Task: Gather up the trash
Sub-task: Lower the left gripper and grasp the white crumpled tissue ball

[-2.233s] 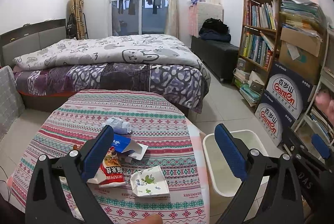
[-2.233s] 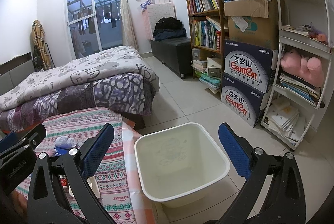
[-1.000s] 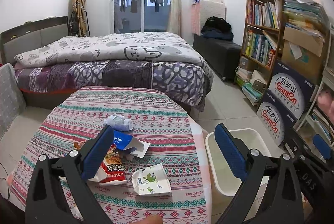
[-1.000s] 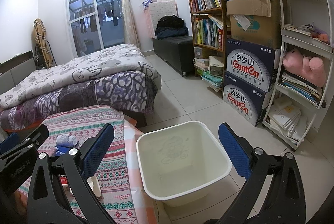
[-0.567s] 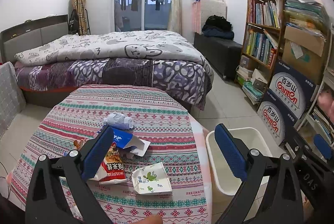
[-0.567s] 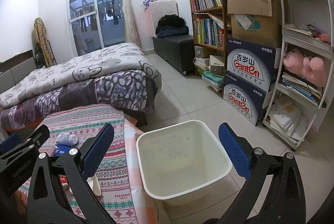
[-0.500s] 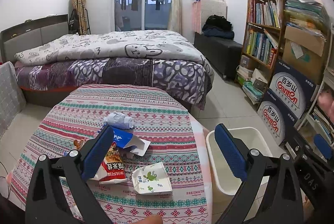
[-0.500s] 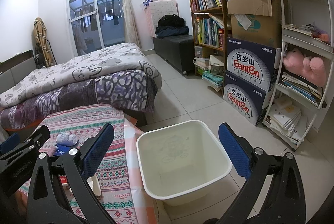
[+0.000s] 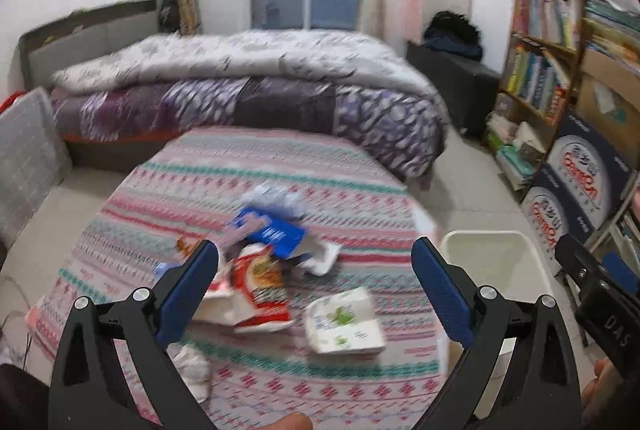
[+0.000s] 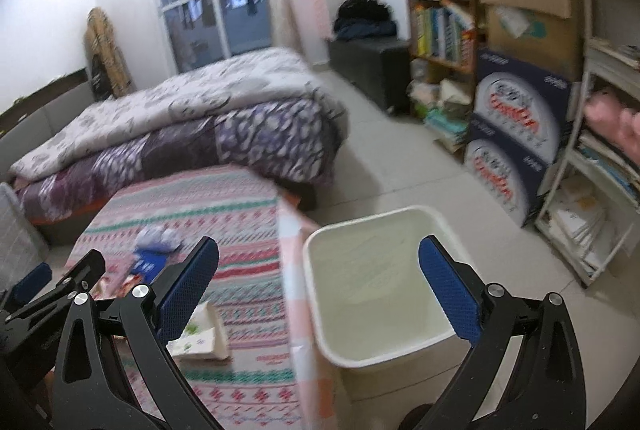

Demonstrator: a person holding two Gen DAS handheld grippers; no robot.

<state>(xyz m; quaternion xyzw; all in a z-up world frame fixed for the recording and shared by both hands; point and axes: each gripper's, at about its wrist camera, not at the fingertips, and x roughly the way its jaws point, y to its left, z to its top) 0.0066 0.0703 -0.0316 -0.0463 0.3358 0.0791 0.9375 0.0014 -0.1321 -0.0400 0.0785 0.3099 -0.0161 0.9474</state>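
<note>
1. Left gripper (image 9: 314, 280): spread wide, nothing between the blue pads, poised above the trash heap on the table (image 9: 160, 189). Risk: blurred view suggests fast travel; overshooting the heap likely.
2. Crumpled white tissue (image 9: 192, 366), at the near left table edge, partly behind the left finger. Risk: easily overlooked or brushed off the edge.
3. Red snack wrapper (image 9: 260, 294), overlapped by the blue packet (image 9: 276, 232), with a pale wad (image 9: 276, 195) just behind. Risk: pinching 2 pieces at once, 1 slipping loose in transit.
4. White printed carton (image 9: 344, 322), lying flat near the right table edge. Risk: flat, thin profile; pads may skid over it or snag the cloth.
5. White bin (image 10: 380, 286), on the floor touching the table's right side, apparently empty. Risk: light wrappers released too high may drift past the rim.
6. Right gripper (image 10: 318, 288): likewise wide open, holding nothing, hovering over the bin.
</note>
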